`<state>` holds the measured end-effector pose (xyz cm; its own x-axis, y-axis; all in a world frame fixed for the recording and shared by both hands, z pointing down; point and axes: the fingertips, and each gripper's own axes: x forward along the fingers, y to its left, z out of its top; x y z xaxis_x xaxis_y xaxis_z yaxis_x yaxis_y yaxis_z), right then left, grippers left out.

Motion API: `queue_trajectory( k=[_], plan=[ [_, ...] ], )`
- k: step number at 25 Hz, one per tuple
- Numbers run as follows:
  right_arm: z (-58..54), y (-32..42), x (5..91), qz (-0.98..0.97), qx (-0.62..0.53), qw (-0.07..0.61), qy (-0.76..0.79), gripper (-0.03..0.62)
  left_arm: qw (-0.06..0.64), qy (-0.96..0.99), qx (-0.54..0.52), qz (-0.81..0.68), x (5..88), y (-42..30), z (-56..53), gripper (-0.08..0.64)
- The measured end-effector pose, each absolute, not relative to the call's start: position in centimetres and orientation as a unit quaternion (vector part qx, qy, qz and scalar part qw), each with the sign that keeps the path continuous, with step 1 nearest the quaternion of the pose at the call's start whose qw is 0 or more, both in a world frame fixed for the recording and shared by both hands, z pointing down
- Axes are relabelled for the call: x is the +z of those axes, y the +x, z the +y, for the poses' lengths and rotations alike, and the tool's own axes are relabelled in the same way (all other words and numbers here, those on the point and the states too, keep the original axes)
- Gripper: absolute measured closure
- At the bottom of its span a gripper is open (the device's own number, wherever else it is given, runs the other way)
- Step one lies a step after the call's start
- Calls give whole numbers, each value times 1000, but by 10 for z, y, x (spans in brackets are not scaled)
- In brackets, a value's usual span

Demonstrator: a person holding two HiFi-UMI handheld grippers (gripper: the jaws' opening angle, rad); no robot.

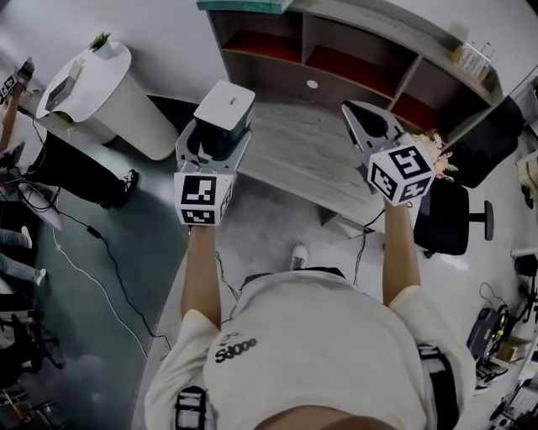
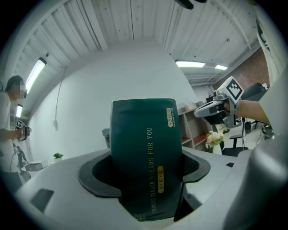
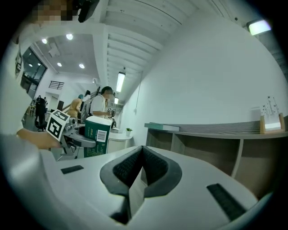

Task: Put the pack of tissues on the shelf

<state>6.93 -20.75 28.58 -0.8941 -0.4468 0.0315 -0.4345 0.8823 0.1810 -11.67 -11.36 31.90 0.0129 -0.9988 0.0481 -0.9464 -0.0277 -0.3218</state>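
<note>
The pack of tissues (image 1: 224,107) is a dark green block with a white top, standing upright between the jaws of my left gripper (image 1: 214,141), which is shut on it. In the left gripper view the pack (image 2: 145,152) fills the gap, with gold print down its face. My right gripper (image 1: 366,120) hovers at the same height to the right, shut with nothing in it; its pads meet (image 3: 140,168). Both are held above the grey desk (image 1: 303,155), in front of the wooden shelf (image 1: 336,59) with red-backed compartments. From the right gripper view the pack (image 3: 98,134) shows at left.
A white round bin (image 1: 101,84) with a small plant stands at the left. A black office chair (image 1: 450,218) and flowers (image 1: 437,147) are at the right. A teal book (image 1: 244,5) lies on the shelf top. Cables (image 1: 92,269) trail over the floor; people stand at far left.
</note>
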Motion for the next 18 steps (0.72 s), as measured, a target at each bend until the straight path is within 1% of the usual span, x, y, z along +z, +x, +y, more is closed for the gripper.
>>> queue_trajectory(
  k=[6,18],
  plan=[
    [-254,65,286,-971,-90,31,218,594,100,-702,-144,690,322,-113,-160,181],
    [-308,44,296,-964,-95,33,247,594,123,-709,-171,674,321,-137,-223,181]
  ],
)
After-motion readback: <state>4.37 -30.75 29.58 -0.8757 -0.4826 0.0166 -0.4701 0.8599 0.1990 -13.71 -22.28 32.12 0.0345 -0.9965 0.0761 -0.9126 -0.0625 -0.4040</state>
